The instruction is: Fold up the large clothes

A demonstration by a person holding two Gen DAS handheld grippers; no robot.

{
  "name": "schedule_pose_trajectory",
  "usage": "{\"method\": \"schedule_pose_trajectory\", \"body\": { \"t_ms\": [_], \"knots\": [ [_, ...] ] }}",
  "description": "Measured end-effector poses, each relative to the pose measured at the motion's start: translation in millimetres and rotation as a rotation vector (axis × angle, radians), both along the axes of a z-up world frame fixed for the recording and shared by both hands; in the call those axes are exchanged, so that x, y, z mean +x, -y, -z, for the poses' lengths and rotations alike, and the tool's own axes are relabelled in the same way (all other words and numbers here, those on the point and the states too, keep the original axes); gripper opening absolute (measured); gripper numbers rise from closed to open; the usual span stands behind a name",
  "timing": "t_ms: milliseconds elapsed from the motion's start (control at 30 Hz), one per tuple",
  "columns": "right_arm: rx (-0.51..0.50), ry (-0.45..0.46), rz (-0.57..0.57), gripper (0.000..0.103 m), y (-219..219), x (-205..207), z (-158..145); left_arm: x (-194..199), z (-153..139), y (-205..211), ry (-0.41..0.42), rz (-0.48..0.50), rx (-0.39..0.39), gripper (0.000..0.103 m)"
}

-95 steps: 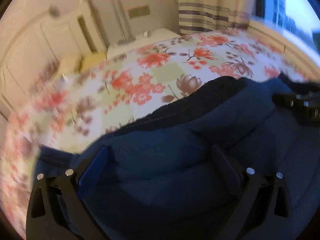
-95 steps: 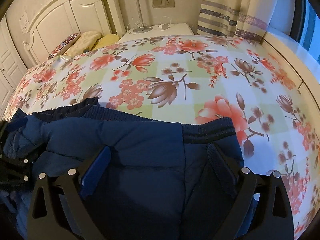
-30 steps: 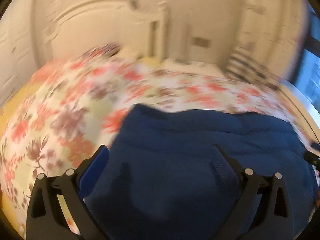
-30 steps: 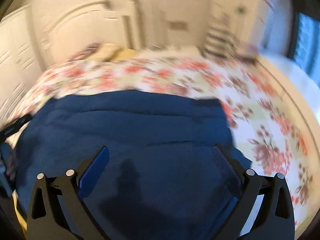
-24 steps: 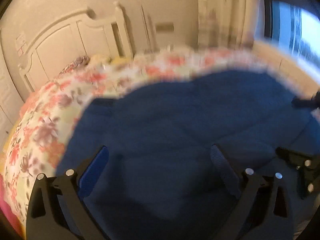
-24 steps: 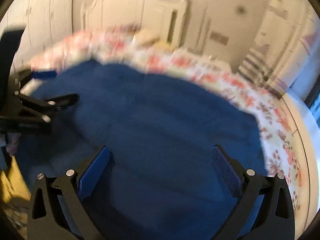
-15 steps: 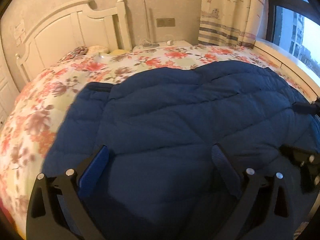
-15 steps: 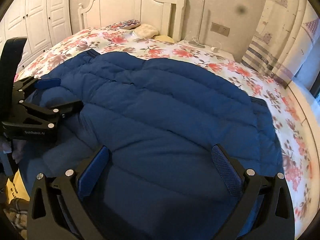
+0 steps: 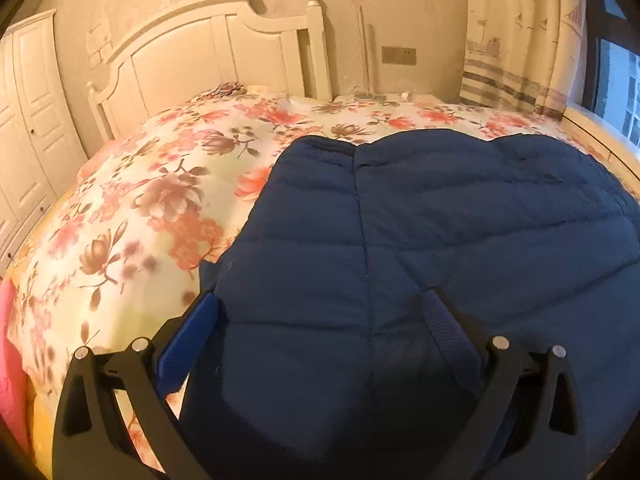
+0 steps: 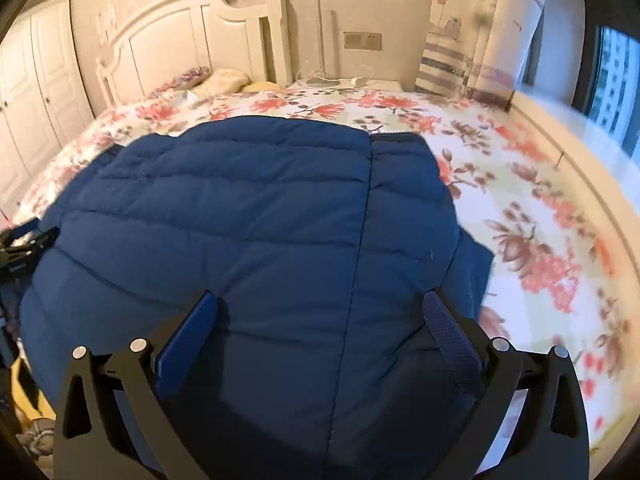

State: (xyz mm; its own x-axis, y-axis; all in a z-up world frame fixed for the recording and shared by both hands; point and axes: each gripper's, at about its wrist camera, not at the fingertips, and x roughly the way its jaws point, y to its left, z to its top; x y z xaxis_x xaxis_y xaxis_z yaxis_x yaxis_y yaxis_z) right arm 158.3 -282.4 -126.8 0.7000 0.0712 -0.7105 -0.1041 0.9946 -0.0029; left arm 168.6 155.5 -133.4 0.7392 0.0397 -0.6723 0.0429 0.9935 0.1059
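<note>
Blue jacket [image 9: 440, 240] near hem cut off below both views.

Two close, headboard-facing wrist views, sharing the blue jacket [image 9: 400, 240] [image 10: 260, 220].

Readable text: none in either view.
Left tool [image 10: 22, 256]: in the right wrist view, a small pale marking sits on its black body at the left edge, too small and blurred to read.
Paper on the wall [image 9: 98, 42]: a pale sheet beside the headboard, with nothing legible on it.
Wall plate [image 10: 362, 41]: plain, bearing no visible lettering.
Curtain [image 9: 504, 40]: faint printed drawings and stripes, with no words that can be made out.
</note>
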Motion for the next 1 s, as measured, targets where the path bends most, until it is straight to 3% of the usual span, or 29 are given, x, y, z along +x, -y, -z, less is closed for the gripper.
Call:
{"method": "schedule_pose_trajectory", "body": {
  "t_ms": [67, 133, 233, 333, 367, 433, 567, 633, 767, 833, 867, 967, 1000],
  "knots": [
    [-0.023, 0.016, 0.029, 0.098, -5, -8, -6, -7, -8, -4, -0.012, -0.035, -0.029, 0.099],
    [-0.017, 0.057, -0.015, 0.098, -18, -25, -15, -26, -20, 4, 0.024, -0.002, -0.06, 0.099],
    [-0.022, 0.127, -0.154, 0.098, -48, -52, -26, -63, -36, 37, 0.071, 0.154, -0.095, 0.1],
    [-0.075, 0.144, -0.29, 0.098, -81, -67, -20, -78, -24, 76, 0.033, 0.276, -0.055, 0.1],
    [-0.106, 0.123, -0.318, 0.098, -92, -66, -11, -78, -11, 91, 0.01, 0.302, -0.001, 0.101],
    [-0.134, 0.087, -0.312, 0.099, -99, -58, 9, -76, 8, 100, 0.026, 0.278, 0.064, 0.101],
    [-0.115, 0.106, -0.341, 0.098, -91, -58, 14, -70, 10, 92, -0.009, 0.303, 0.012, 0.101],
    [-0.119, 0.096, -0.325, 0.098, -82, -58, 9, -72, 10, 92, -0.014, 0.306, 0.016, 0.101],
    [-0.109, 0.165, -0.188, 0.098, -49, -72, -9, -74, 13, 92, -0.01, 0.304, 0.011, 0.101],
    [-0.097, 0.144, -0.087, 0.098, -16, -69, -4, -73, 14, 93, -0.011, 0.304, 0.007, 0.101],
    [-0.076, 0.116, -0.049, 0.098, 0, -68, 5, -73, 14, 93, -0.012, 0.303, 0.005, 0.101],
    [0.169, 0.073, -0.026, 0.098, 37, -70, 22, -73, 14, 92, -0.013, 0.304, 0.004, 0.101],
    [0.162, 0.082, -0.024, 0.098, 38, -72, 22, -72, 14, 92, -0.014, 0.304, 0.004, 0.101]
  ]
}}
